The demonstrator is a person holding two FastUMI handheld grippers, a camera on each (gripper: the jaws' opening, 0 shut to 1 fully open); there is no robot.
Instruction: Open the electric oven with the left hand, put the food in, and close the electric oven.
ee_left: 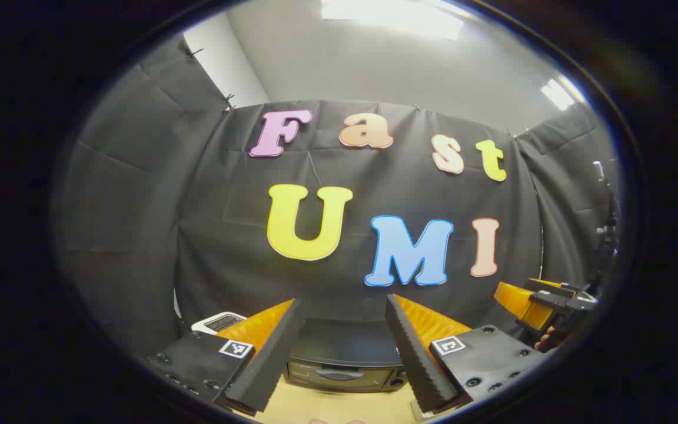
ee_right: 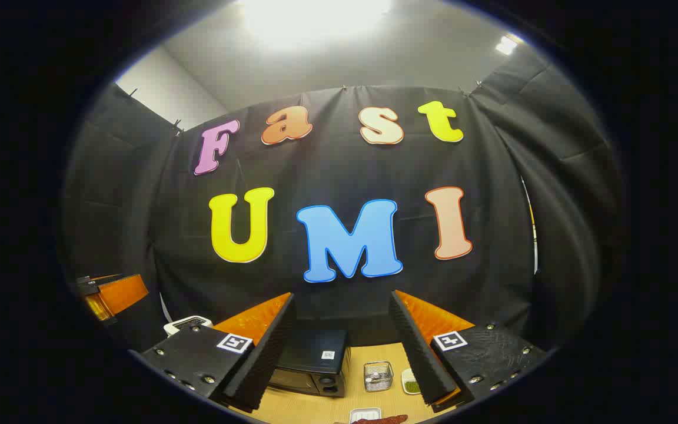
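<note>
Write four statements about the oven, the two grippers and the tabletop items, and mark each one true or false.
1. The electric oven has its door closed. True.
2. The left gripper is clamped on the oven handle. False: its fingers stand apart, holding nothing, short of the oven.
3. A small wire basket stands on the table beside the oven. True.
4. The right gripper holds the food. False: it is open and empty; a reddish food item lies on the table below it.

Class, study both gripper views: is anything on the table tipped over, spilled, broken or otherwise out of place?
Nothing stands out. The electric oven sits upright on the table with its door shut. Beside it, a small mesh basket stands upright and a dish of green food shows no spill. Both grippers are open and hold nothing.
</note>
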